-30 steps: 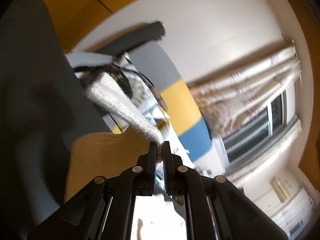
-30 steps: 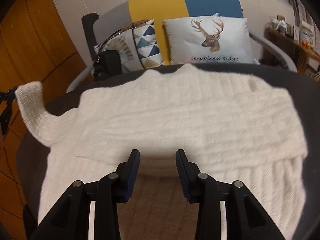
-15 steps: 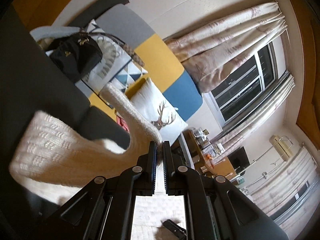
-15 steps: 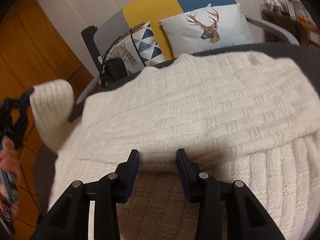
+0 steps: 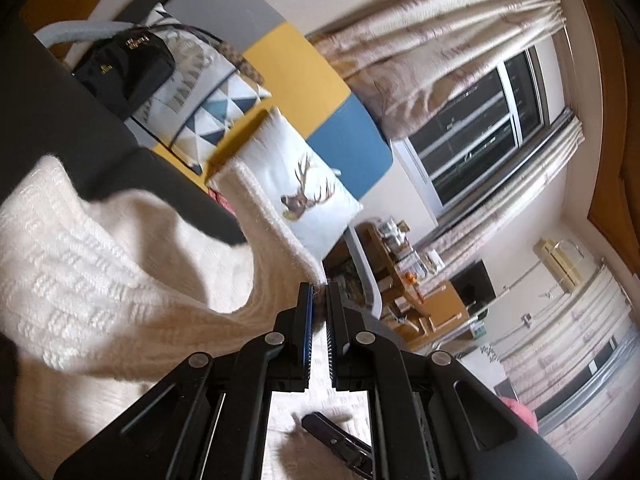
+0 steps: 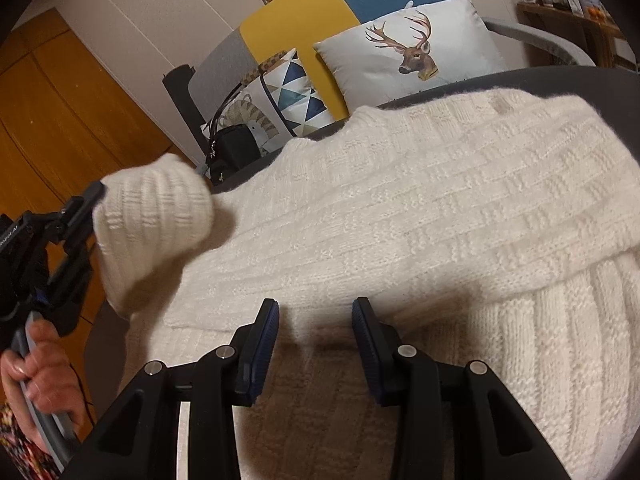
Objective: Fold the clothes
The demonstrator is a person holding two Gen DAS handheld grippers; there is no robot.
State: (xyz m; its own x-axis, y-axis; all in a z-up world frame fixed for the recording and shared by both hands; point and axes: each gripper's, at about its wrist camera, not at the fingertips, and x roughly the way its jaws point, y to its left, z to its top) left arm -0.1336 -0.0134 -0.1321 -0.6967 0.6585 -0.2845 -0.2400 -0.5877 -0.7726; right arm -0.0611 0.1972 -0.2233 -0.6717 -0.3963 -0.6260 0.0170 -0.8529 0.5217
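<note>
Left wrist view: left gripper (image 5: 318, 292) pinched narrow on the cuff of the sleeve (image 5: 276, 224), carried inward from a second ago, when dark table edge and wall filled the frame; now over the cream knit sweater (image 5: 92, 276), with the deer cushion (image 5: 296, 196) and black handbag (image 5: 124, 68) behind. Right wrist view: right gripper (image 6: 316, 312) spread wide, holding nothing, hovering low over the sweater's (image 6: 420, 200) folded body on the dark round table (image 6: 560, 80); sleeve (image 6: 156, 220) now lifted and curled near the shoulder, no longer dangling off the left edge. Likely a sleeve fold onto the body, partway through.
</note>
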